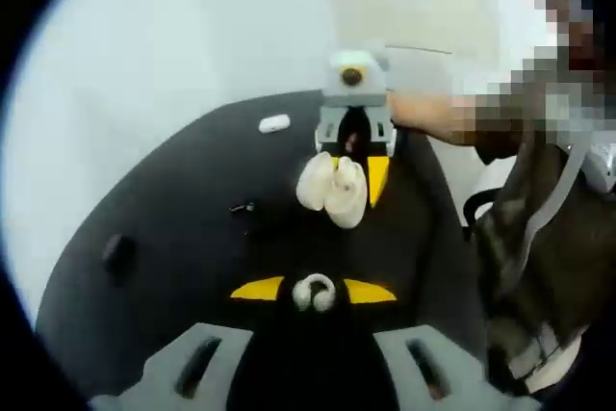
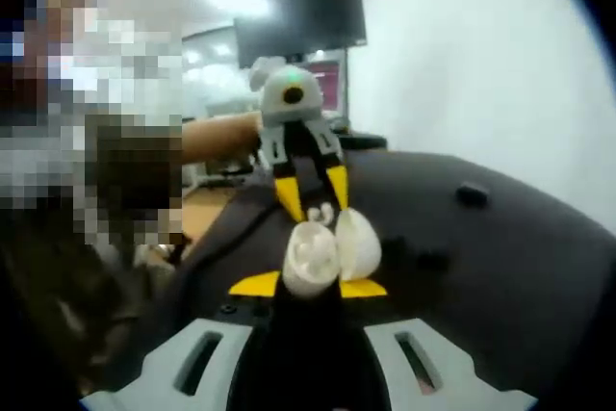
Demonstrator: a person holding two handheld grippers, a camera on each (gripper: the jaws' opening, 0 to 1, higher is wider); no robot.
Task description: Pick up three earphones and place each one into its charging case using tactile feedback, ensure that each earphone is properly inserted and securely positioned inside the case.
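A small white earphone (image 1: 314, 293) is pinched between the yellow tips of my left gripper (image 1: 314, 291), which is shut on it. Just beyond, my right gripper (image 1: 348, 180) faces me, shut on an open white charging case (image 1: 332, 190) with its lid swung apart. In the right gripper view, the same case (image 2: 327, 252) sits between my right gripper's (image 2: 309, 286) yellow tips. The left gripper (image 2: 315, 194) hangs right behind it, holding the earphone (image 2: 320, 214) close above the case's open halves. Whether earphone and case touch cannot be told.
Everything hangs over a black round table (image 1: 173, 199). A small white item (image 1: 274, 123) lies at its far side. Two small dark objects (image 1: 117, 252) (image 1: 241, 207) rest on the left. A person's arm and body (image 1: 539, 238) stand at the right.
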